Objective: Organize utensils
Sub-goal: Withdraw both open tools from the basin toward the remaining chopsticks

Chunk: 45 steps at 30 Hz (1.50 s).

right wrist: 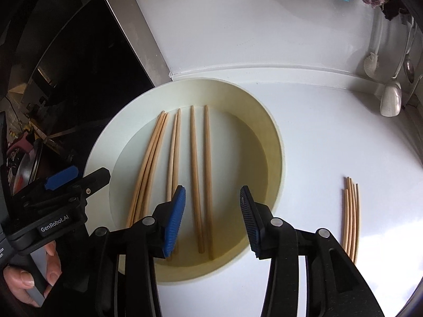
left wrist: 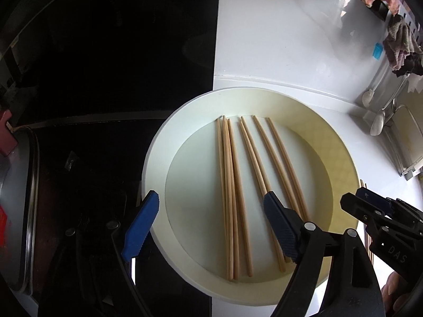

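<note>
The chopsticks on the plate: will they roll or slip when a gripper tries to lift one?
The chopsticks look thin, stiff and probably light. On the smooth plate they may slide or roll away from the pads. Several lie touching, so lifting one could disturb others.

You're in a home kitchen: a white counter, a black glass cooktop, hanging dishcloths, and a dish brush.

Seven slim wooden chopsticks lie in one round cream plate; about five more wooden chopsticks lie on the desk.
</note>
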Available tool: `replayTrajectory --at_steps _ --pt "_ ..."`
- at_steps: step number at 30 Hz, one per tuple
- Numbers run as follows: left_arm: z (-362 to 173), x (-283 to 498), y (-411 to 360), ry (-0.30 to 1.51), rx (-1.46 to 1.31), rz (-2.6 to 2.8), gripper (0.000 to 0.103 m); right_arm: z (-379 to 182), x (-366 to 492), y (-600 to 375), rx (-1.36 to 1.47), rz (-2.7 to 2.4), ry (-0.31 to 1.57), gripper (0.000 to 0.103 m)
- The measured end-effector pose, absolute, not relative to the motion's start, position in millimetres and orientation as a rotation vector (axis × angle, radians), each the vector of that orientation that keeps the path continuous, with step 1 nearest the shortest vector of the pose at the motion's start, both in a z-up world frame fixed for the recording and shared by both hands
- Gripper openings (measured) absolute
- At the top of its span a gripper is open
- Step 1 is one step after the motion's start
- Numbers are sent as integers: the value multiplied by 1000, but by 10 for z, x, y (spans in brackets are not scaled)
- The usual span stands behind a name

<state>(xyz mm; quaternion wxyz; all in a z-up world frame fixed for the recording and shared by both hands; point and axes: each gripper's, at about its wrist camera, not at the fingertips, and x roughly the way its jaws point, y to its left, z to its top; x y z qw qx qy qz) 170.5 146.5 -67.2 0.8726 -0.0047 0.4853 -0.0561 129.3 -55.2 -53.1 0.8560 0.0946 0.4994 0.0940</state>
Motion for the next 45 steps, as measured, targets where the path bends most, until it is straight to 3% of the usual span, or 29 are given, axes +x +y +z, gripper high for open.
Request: replayTrajectory --at_steps 4,22,33,45 --pt "-601 1576 1372 1001 2 -148 81 -485 1114 -734 222 160 1041 47" --pt "-412 1031 418 966 26 -208 88 -388 452 -1776 249 79 1007 53" --pt "-479 478 -307 985 -4 -129 92 -664 156 -2678 227 99 1030 56" --pt "-772 216 -572 1035 28 -95 94 -1194 140 -2747 175 150 1085 56"
